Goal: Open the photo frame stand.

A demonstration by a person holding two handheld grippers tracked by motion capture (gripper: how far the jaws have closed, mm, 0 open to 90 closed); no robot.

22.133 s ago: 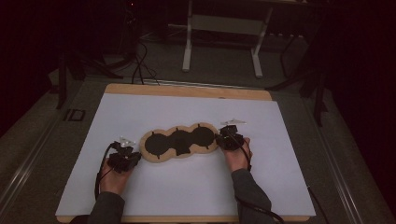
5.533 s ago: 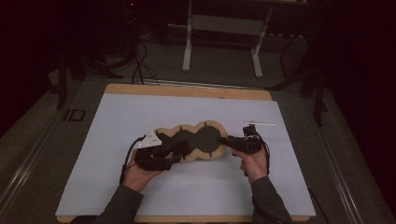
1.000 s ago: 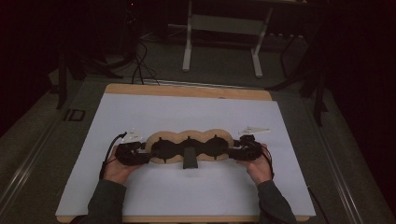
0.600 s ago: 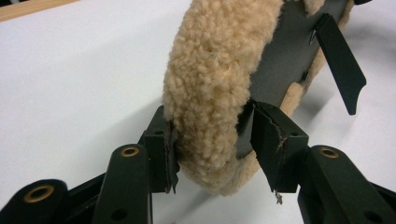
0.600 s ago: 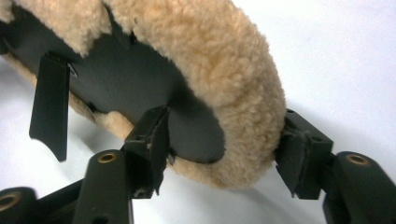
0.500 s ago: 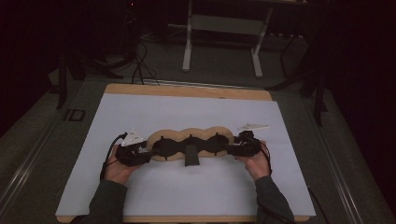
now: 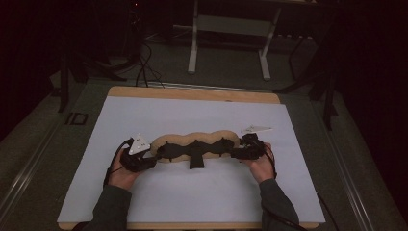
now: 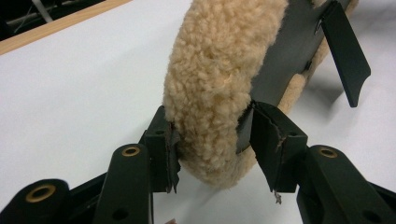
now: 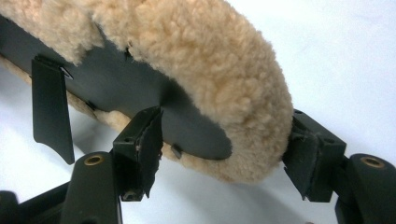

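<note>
Our left tool (image 7: pixel 146 159) clasps one end of the fleece pad (image 7: pixel 195 143): in the left gripper view its pads (image 8: pixel 164 148) press into the wool (image 8: pixel 219 79) on one side and the black backing (image 8: pixel 285 51) on the other, so it is gripping the pad. Our right tool (image 7: pixel 244 152) sits at the pad's other end. In the right gripper view its jaws straddle that end, one pad (image 9: pixel 150 135) just off the backing (image 9: pixel 140 79), the other (image 9: pixel 306 147) at the edge of the wool; the jaws have just been opening, with the pad's end between them, and we judge this grip let go.

The pad is a long, three-lobed piece of tan fleece with a dark backing, folded lengthwise and stretched between the two tools. A black strap (image 7: pixel 195 160) hangs from its middle toward us. It lies on the white sheet (image 7: pixel 192 113) covering the counter (image 7: pixel 192 94), nearer our edge than the far one. Our hands (image 7: pixel 122 175) flank the pad from either side.

A second ago both tools held the pad much as now. Some seconds earlier the pad lay flat with its dark rounds facing up, farther from us, and the tools gripped it closer in.
</note>
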